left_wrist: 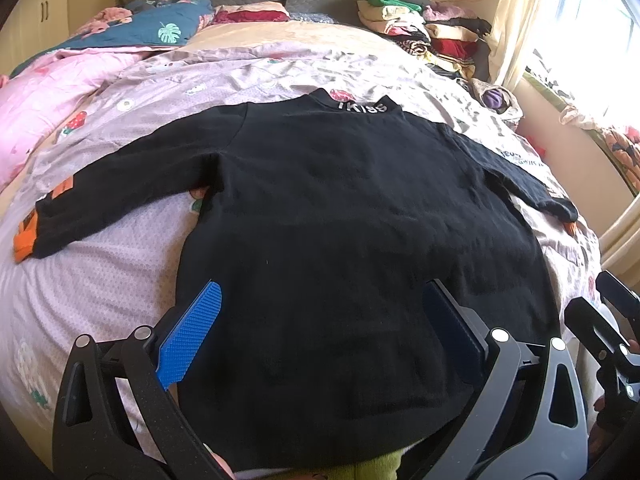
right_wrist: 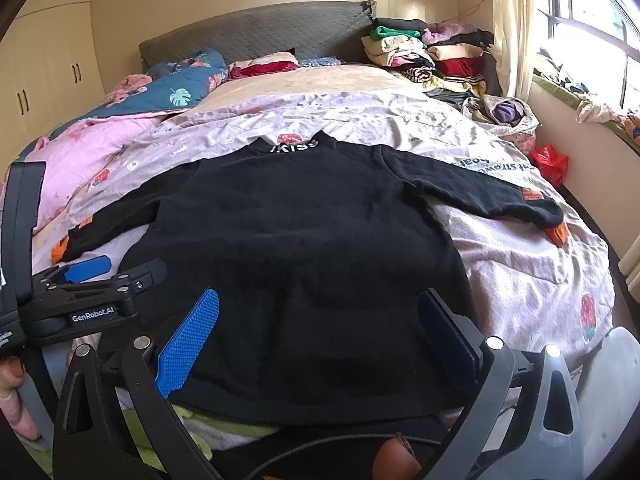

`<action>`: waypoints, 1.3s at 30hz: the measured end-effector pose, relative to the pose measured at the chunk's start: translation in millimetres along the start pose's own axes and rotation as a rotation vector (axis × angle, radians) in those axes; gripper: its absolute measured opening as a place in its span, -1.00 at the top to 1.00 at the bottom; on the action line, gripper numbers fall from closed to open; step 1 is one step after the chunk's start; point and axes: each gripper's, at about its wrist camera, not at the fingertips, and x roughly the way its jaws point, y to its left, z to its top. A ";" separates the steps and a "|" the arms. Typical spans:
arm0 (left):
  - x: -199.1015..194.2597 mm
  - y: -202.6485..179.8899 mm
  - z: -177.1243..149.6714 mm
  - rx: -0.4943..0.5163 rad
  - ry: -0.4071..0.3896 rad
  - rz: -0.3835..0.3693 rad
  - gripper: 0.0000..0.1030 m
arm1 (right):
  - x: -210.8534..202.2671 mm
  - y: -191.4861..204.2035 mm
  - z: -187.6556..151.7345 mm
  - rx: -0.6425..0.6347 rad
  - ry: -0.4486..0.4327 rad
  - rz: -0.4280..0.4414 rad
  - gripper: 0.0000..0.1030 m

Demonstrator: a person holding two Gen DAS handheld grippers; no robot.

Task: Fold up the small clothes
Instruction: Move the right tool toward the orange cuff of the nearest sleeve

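- A black sweater (left_wrist: 340,208) is being displayed spread flat on the bed (left_wrist: 100,264), its collar at the far end and its hem at the near edge.
- Both sleeves are being shown stretched outward, the left cuff (left_wrist: 24,240) and the right cuff (right_wrist: 558,234) each edged in orange.
- The left hand-held gripper (left_wrist: 320,332) is being held over the hem with its blue pads spread wide, nothing pinched between them.
- The right hand-held gripper (right_wrist: 316,340) is likewise being held spread apart above the near hem, gripping nothing.
- Folded clothes (right_wrist: 424,48) are being seen stacked at the far right of the bed, near the curtain (right_wrist: 512,20).
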 end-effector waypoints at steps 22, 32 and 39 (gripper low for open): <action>21.4 10.3 71.7 -0.070 -0.043 0.020 -0.84 | 19.4 -5.3 85.9 0.057 -0.057 0.061 -0.92; 31.1 -2.5 103.6 -0.095 -0.076 -0.012 -0.84 | 26.6 -25.3 127.2 0.105 -0.096 0.073 -0.92; 43.2 -17.8 124.2 -0.086 -0.084 -0.010 -0.84 | 35.9 -50.7 148.0 0.158 -0.119 0.070 -0.92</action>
